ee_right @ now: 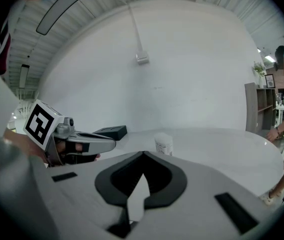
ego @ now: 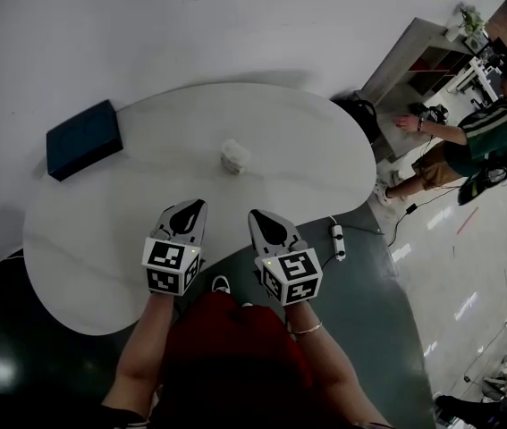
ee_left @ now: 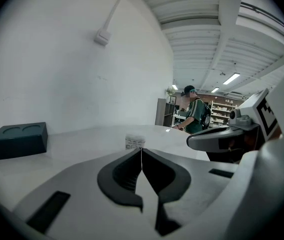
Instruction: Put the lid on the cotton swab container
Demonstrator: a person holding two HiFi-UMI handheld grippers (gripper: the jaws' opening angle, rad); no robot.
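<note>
The cotton swab container (ego: 234, 156) is a small white tub with its lid on top, standing upright near the middle of the white table (ego: 101, 248). It shows ahead of the tips in the left gripper view (ee_left: 134, 141) and in the right gripper view (ee_right: 164, 144). My left gripper (ego: 196, 204) is shut and empty, over the table's near side, short of the container. My right gripper (ego: 254, 214) is shut and empty too, beside the left one at the table's front notch. Neither touches the container.
A dark blue box (ego: 84, 138) lies at the table's far left edge. A power strip (ego: 337, 240) lies on the dark floor to the right. A person (ego: 468, 137) stands at a shelf at the far right.
</note>
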